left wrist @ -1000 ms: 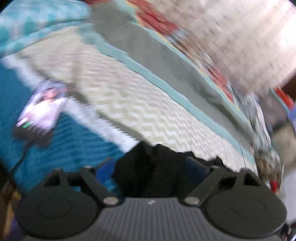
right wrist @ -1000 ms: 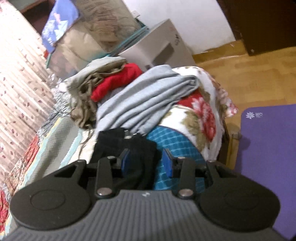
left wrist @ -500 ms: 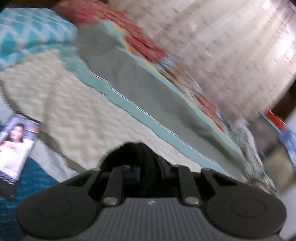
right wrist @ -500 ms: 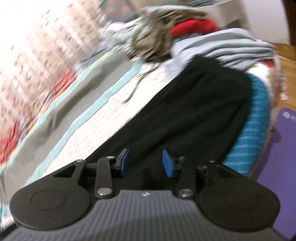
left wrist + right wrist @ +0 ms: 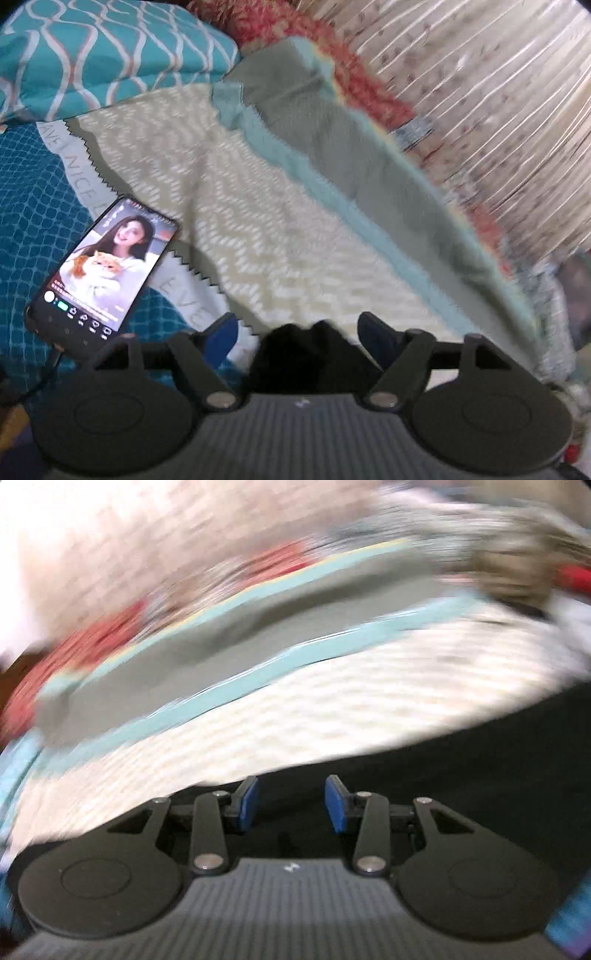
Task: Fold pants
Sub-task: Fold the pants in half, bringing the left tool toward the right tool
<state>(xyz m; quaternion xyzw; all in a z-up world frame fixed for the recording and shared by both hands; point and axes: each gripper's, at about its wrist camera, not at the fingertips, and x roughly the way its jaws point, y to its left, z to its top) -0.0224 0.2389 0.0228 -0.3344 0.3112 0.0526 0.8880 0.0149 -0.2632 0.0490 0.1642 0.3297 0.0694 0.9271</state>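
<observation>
Risk of black pants slipping back unfolded off the bed with left tongs and right tongs both spread, gripping nothing.

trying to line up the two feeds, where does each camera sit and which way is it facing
Left wrist: on the left tongs, looking along them over the bed toward the phone, the pillow and the curtain; open blue pads flank bunched black pants.
Right wrist: on the right tongs, low over the pants; pads apart, image blurred.
Shared: pants, cream chevron blanket, curtain.
</observation>
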